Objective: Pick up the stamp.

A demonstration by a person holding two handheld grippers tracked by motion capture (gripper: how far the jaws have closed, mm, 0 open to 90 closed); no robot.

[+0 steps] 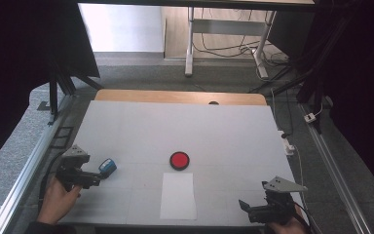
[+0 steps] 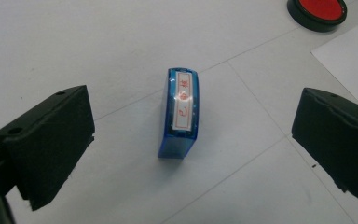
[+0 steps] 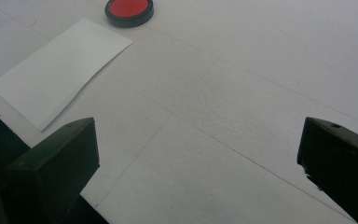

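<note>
Since the left gripper (image 2: 186, 154) is lined up on the little blue stamp (image 2: 179, 112), that's clearly the thing to grab; jaws are spread wide with the stamp sitting between them, nothing touching it yet, so it's holding nothing. From the high view the stamp (image 1: 107, 166) lies on the white table (image 1: 141, 131) just ahead of the left gripper (image 1: 93, 179), well left of the red ink pad (image 1: 179, 160) and the sheet of white paper (image 1: 178, 195).

Handling-wise, my guess is it's light, hard plastic; stiff, won't squash, but that glossy shell looks slick, so a shallow pinch could let it squirt out. It's lying on its side with the label face up, long axis running away from the gripper; the two long flat flanks face the jaws, and that's where I'd take it, around mid-length, low enough to get real contact on the flats and not the curved end. Not fragile I'd say, though a light thing like this skids if one jaw arrives first.

Right gripper (image 3: 196, 154) is parked near the table's front right corner (image 1: 246, 204); jaws wide apart, empty, pointed toward the paper (image 3: 60, 70) and pad (image 3: 129, 10).
</note>
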